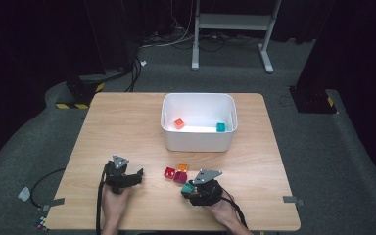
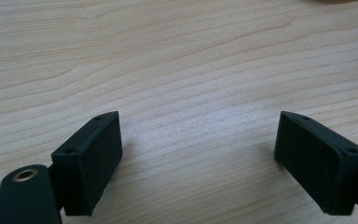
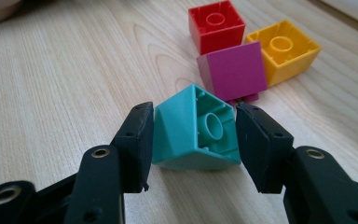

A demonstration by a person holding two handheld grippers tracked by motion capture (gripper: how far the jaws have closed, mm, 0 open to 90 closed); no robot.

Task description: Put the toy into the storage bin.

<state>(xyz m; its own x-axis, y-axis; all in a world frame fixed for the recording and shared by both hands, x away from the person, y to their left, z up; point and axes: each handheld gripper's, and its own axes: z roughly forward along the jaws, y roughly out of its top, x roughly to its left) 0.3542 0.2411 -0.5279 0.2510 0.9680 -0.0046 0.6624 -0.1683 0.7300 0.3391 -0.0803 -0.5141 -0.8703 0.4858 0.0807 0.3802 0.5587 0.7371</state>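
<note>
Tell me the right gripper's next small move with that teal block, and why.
Probably lift it straight up. The right gripper has its jaws closed on the teal block, which sits tilted, its lower edge seemingly on the table. The magenta block lies just behind it, so rising first should avoid knocking it. The white bin, already holding two blocks, looks like the destination.

Each black gripper carries brass-ringed screw holes and a grey three-cornered plate

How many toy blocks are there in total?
6: orange block and blue block in the white bin; red, yellow, magenta on table; teal block between right gripper jaws.
</note>
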